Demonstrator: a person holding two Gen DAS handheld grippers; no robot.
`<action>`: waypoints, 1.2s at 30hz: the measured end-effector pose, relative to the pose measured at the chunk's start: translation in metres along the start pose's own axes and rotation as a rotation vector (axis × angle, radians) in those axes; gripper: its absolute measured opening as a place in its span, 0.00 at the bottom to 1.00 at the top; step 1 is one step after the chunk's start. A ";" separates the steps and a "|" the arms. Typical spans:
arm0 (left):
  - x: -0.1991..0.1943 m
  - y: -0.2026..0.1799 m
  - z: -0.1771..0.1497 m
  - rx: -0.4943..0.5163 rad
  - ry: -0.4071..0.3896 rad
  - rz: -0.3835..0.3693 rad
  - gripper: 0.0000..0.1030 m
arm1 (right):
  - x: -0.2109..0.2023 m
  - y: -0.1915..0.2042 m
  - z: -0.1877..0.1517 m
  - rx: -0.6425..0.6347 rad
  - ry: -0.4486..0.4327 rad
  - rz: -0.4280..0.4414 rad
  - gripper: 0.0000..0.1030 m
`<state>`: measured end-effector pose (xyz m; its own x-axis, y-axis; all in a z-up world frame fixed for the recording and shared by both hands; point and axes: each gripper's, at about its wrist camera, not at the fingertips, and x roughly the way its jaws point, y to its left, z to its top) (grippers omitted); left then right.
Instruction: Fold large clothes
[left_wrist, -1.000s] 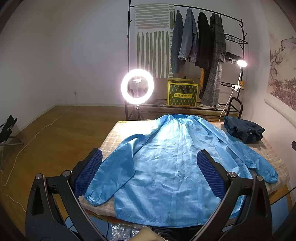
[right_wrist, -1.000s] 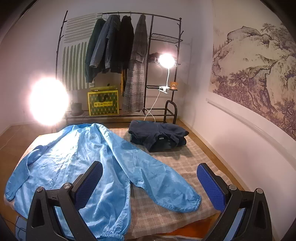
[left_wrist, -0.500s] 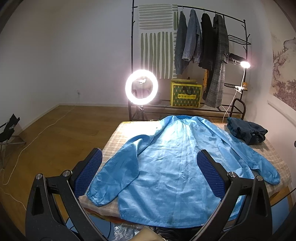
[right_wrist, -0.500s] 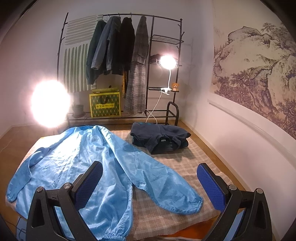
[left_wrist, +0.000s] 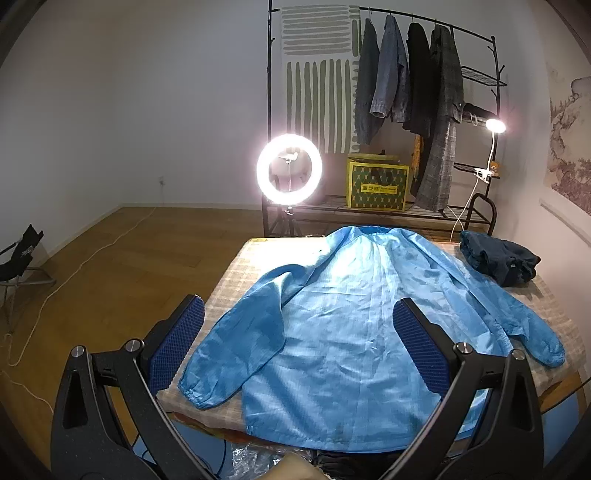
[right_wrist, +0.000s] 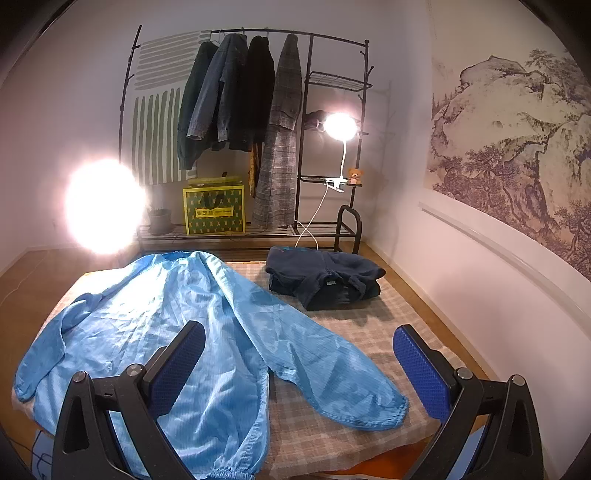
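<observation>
Both my claws, left gripper (left_wrist: 299, 347) and right gripper (right_wrist: 299, 365), gape wide, empty, above blue jacket (left_wrist: 343, 332); yellow box (left_wrist: 377, 186) label behind it unreadable.

Nothing really readable here. The yellow-and-green patterned box (left_wrist: 377, 184) on the rack's bottom shelf had a yellow label strip across its front with some dark characters on it, but they were too small and blurry to make out in either view (right_wrist: 214, 210).

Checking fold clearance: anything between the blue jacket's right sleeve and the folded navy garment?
Nothing: only bare checked table cover separates blue jacket sleeve from navy garment, in the right wrist view.
</observation>
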<state>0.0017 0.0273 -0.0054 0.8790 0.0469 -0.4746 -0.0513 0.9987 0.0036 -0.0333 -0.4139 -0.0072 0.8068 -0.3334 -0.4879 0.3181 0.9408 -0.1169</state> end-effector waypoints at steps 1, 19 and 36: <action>0.000 -0.003 -0.001 0.003 0.001 0.004 1.00 | 0.000 0.001 0.000 0.000 0.001 -0.001 1.00; 0.014 0.005 -0.007 0.001 0.020 0.025 1.00 | 0.009 0.006 -0.002 -0.007 0.022 0.017 1.00; 0.039 0.024 -0.013 -0.020 0.060 0.052 1.00 | 0.030 0.026 -0.001 -0.014 0.055 0.042 1.00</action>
<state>0.0284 0.0528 -0.0351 0.8450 0.0964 -0.5260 -0.1060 0.9943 0.0120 -0.0015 -0.3997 -0.0260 0.7904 -0.2902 -0.5394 0.2770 0.9548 -0.1077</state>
